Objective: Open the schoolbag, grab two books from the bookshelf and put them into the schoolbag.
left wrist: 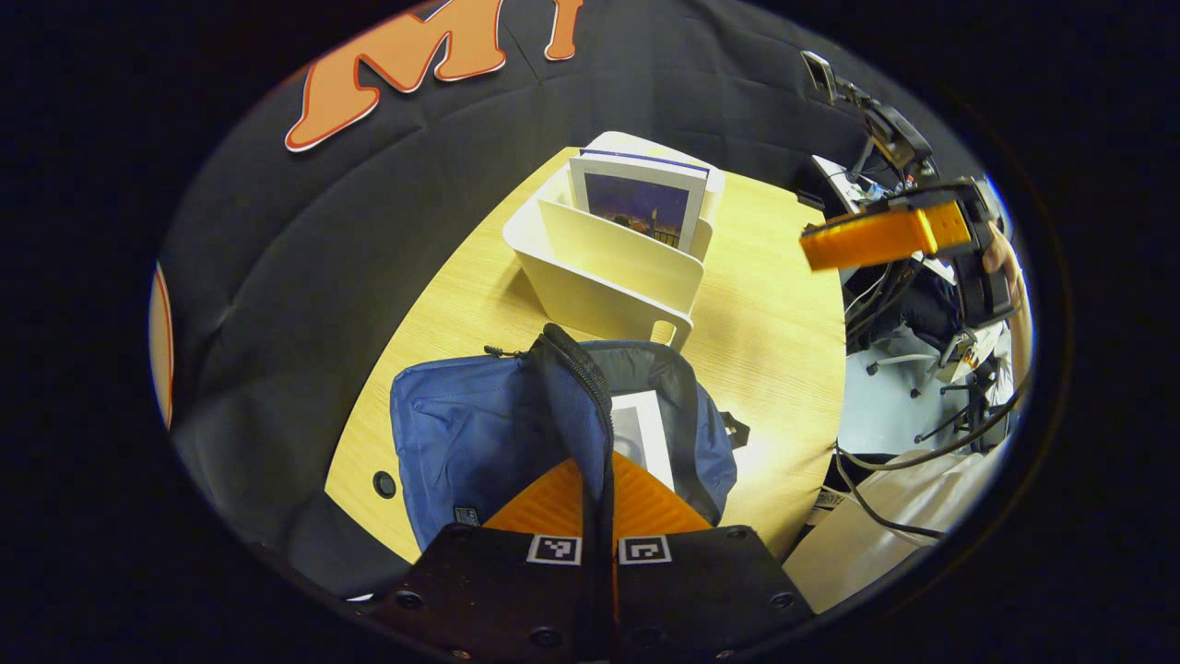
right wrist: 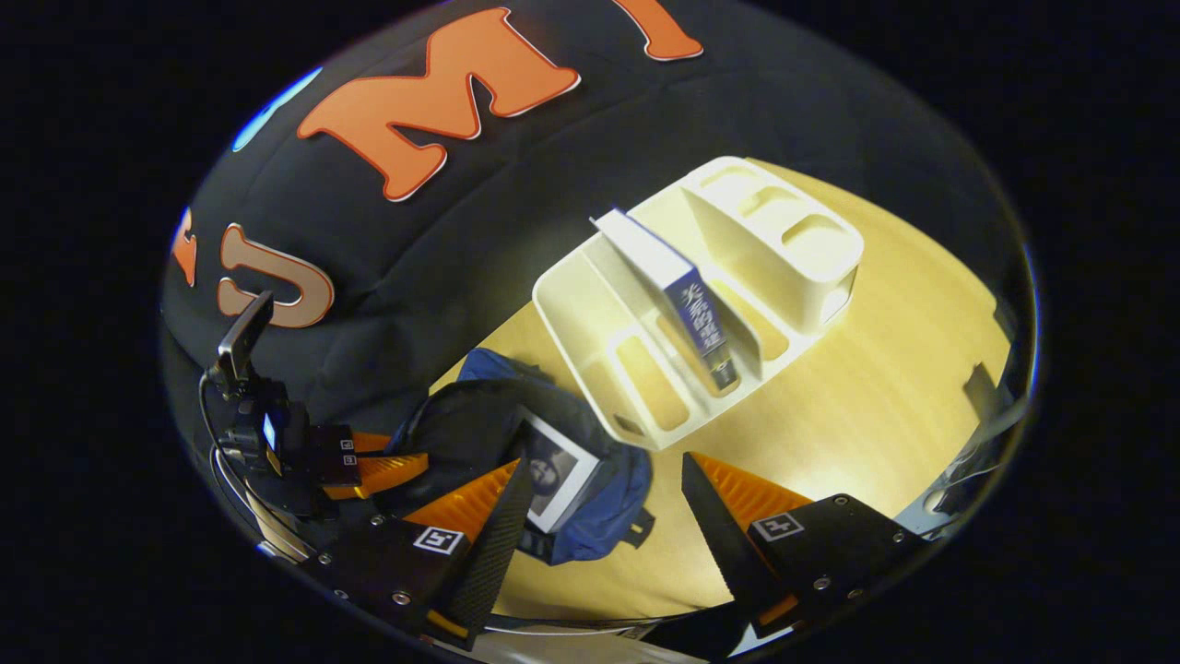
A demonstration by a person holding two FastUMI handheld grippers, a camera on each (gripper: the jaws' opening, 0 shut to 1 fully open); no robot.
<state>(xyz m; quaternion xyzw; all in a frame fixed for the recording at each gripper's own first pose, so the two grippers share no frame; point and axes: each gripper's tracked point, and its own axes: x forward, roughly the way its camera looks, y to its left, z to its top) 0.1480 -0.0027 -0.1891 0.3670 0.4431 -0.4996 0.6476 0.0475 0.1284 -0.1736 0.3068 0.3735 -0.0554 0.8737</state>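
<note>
left tool (left wrist: 599, 489) on schoolbag (left wrist: 479, 433) rim — unzipped

A pale wood bench (left wrist: 765, 323) runs toward twelve o'clock; cables (left wrist: 885, 461) and office chairs (left wrist: 949, 397) lie at three o'clock.

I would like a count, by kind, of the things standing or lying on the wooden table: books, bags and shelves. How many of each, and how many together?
Books: 2, one upright in the bookshelf, one inside the open schoolbag
Schoolbags: 1, blue
Bookshelves: 1, cream
Total: 4
</note>
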